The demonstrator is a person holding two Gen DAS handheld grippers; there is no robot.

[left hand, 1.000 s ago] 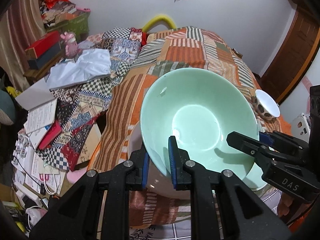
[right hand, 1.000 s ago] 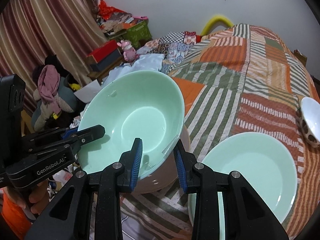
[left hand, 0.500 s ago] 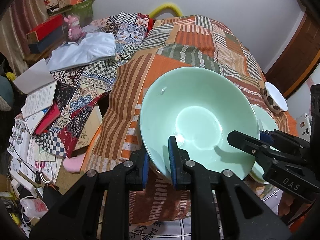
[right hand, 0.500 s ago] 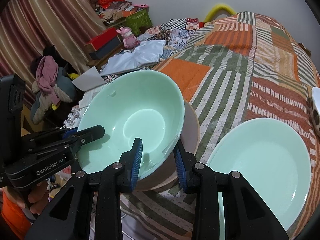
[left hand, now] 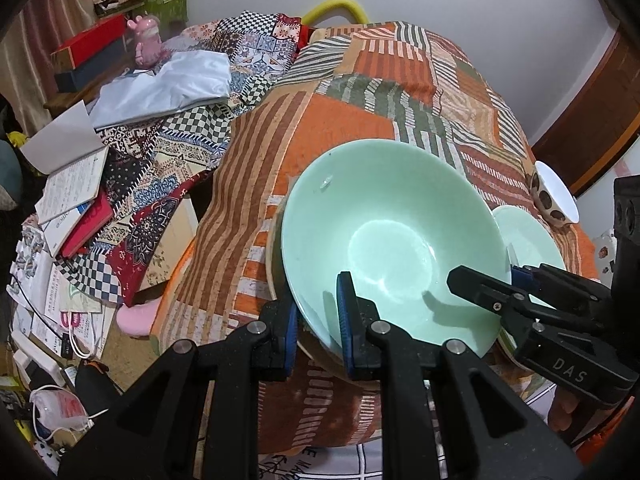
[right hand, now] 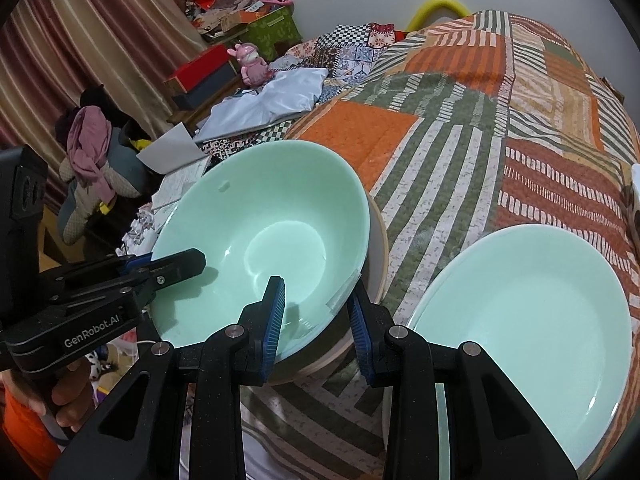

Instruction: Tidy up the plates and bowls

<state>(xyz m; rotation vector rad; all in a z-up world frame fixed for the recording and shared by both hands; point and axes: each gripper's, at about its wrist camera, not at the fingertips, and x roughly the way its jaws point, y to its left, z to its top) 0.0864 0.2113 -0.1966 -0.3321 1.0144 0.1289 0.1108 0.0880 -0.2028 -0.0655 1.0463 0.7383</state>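
Fingers (left hand: 352, 320): both pairs pinch green bowl (left hand: 392, 240) rim | beige bowl (right hand: 378, 256) beneath | green plate (right hand: 528, 312) beside

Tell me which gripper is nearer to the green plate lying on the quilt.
Right. The right gripper grips the green bowl's rim directly beside the green plate; the left gripper clamps the bowl's opposite rim, farther away.

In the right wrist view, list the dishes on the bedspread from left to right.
Large mint-green ceramic bowl, held by both claws → flat mint-green round plate → small white bowl with brown spots, cut off at the edge.
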